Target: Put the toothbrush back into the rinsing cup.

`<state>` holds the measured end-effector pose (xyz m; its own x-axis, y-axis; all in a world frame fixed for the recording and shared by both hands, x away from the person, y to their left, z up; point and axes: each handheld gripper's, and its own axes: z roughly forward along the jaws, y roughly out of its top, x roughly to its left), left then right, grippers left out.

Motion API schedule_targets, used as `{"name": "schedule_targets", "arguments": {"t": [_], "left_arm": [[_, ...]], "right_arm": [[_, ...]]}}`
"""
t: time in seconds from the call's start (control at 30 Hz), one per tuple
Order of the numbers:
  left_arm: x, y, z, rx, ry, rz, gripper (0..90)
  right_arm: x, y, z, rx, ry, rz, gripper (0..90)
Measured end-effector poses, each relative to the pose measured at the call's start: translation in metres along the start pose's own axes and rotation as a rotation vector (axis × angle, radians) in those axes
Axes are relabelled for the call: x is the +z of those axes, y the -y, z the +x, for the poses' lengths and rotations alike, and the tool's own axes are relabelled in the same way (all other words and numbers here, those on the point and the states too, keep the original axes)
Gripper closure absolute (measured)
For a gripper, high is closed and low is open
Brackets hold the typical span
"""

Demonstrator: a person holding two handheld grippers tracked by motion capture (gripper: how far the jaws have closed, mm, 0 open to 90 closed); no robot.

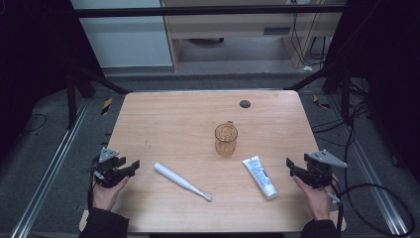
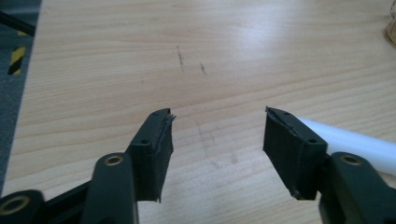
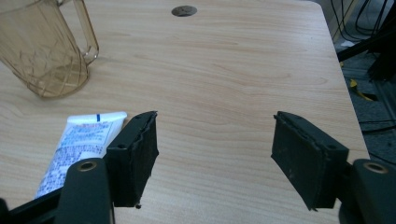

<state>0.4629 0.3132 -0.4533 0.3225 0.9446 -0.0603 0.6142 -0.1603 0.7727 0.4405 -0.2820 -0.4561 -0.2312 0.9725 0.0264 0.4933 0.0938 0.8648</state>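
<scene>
Resting at the two near corners of the table (image 1: 198,106), both grippers were at the starting step, before any grasp. The left gripper (image 1: 130,167) had its jaws wide apart and empty, and the right gripper (image 1: 292,166) was also open and held nothing. The toothbrush (image 1: 181,181) lay just beside the left gripper, the toothpaste tube (image 1: 260,177) near the right one, and the amber cup (image 1: 226,140) stood upright between them, farther back. I judged that the next move called for a reach to the toothbrush handle. The left gripper view showed the white handle (image 2: 355,142) just behind one jaw; the right gripper view showed the tube's printed label (image 3: 79,140) and the cup's handle (image 3: 88,35).
</scene>
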Motion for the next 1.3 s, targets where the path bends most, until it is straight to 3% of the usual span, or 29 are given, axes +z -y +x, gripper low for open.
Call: {"name": "schedule_targets", "arguments": {"t": [0.13, 0.33, 0.67, 1.13, 1.3], "left_arm": [[0.000, -0.002, -0.005, 0.033, 0.000, 0.006, 45.9], [-0.002, -0.005, -0.009, 0.042, 0.008, -0.020, 45.6], [0.002, -0.013, -0.017, 0.054, 0.073, 0.001, 47.1], [0.006, -0.039, -0.035, 0.118, 0.128, -0.032, 63.7], [0.015, -0.044, -0.046, 0.155, 0.141, -0.008, 72.9]], "right_arm": [[-0.001, 0.000, 0.005, -0.014, -0.012, 0.014, 30.9], [-0.002, 0.000, 0.010, -0.016, -0.027, 0.031, 30.9], [-0.002, -0.001, 0.014, -0.014, -0.047, 0.029, 30.5], [-0.001, -0.002, 0.021, -0.043, -0.051, 0.034, 38.2], [0.001, -0.002, 0.024, -0.057, -0.058, 0.048, 39.3]]}}
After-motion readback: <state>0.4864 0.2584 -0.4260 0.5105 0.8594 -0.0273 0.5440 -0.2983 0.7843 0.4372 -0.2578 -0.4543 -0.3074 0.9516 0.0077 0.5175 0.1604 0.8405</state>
